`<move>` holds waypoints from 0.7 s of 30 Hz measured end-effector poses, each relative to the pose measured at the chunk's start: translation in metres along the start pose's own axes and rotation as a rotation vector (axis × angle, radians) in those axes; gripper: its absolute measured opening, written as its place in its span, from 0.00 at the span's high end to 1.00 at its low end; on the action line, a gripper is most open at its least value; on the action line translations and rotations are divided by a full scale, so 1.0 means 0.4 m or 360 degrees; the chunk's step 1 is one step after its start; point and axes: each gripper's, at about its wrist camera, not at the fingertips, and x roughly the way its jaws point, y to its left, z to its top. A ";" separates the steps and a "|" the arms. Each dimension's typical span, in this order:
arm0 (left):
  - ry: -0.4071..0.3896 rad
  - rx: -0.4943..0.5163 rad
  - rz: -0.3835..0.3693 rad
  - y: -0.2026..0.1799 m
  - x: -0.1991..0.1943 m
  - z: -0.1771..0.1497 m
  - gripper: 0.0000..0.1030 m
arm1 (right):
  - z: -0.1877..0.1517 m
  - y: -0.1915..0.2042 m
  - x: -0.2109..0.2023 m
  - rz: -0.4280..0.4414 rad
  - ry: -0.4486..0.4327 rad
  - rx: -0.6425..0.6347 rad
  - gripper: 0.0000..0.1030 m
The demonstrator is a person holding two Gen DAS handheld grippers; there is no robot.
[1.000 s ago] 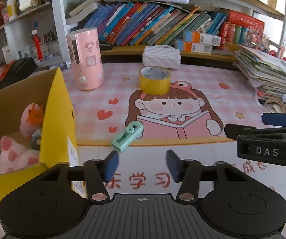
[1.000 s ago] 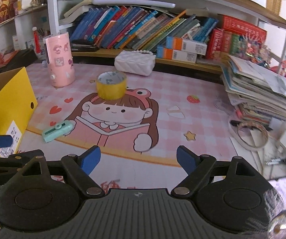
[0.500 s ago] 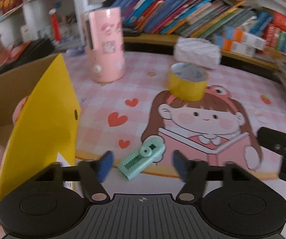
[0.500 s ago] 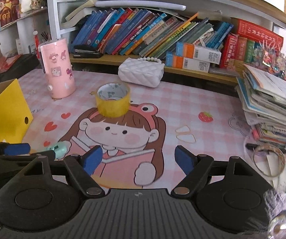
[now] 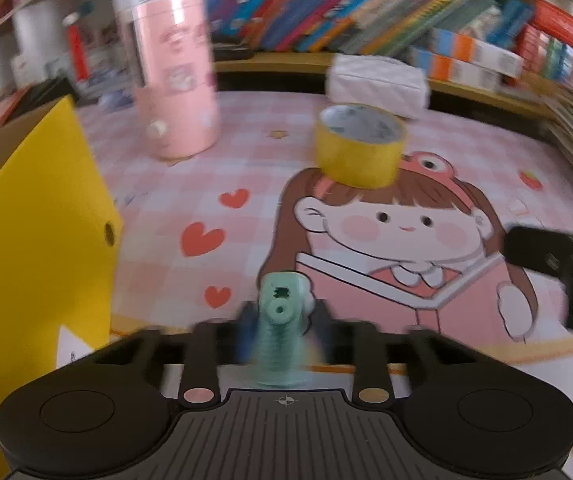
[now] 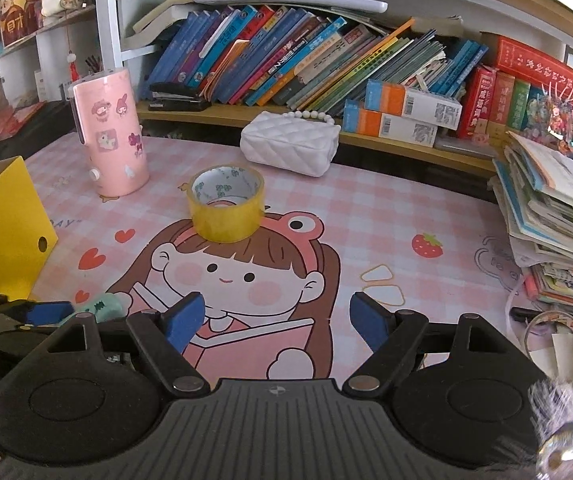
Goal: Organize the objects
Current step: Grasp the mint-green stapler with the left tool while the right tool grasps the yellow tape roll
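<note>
One mint-green correction-tape dispenser (image 5: 280,334), just right of the yellow box (image 5: 38,248); light, rigid, smooth plastic, best pinched across its flat sides; left gripper (image 5: 282,320) clamps it; right gripper (image 6: 276,318) spread, empty.

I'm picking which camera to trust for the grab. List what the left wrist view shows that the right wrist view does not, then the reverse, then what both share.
Only the left wrist view: the left tongs head-on, closed around the green correction tape, though motion blur hides the contact.

Only the right wrist view: the right tongs open and empty, a paper stack, a black stapler.

Both: the yellow tape roll, pink cup, white purse, yellow box.
</note>
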 end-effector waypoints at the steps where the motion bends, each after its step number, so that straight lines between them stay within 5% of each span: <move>1: 0.0004 0.0006 -0.0010 0.001 -0.002 -0.001 0.78 | 0.001 0.001 0.005 0.0006 0.0000 -0.0001 0.23; 9: -0.0014 -0.0121 -0.0085 0.036 -0.078 -0.001 0.78 | 0.022 0.014 0.048 0.0060 -0.0029 -0.0016 0.22; 21: -0.0032 -0.0202 -0.0100 0.065 -0.152 -0.001 0.78 | 0.101 0.076 0.244 0.0147 -0.0076 -0.0216 0.03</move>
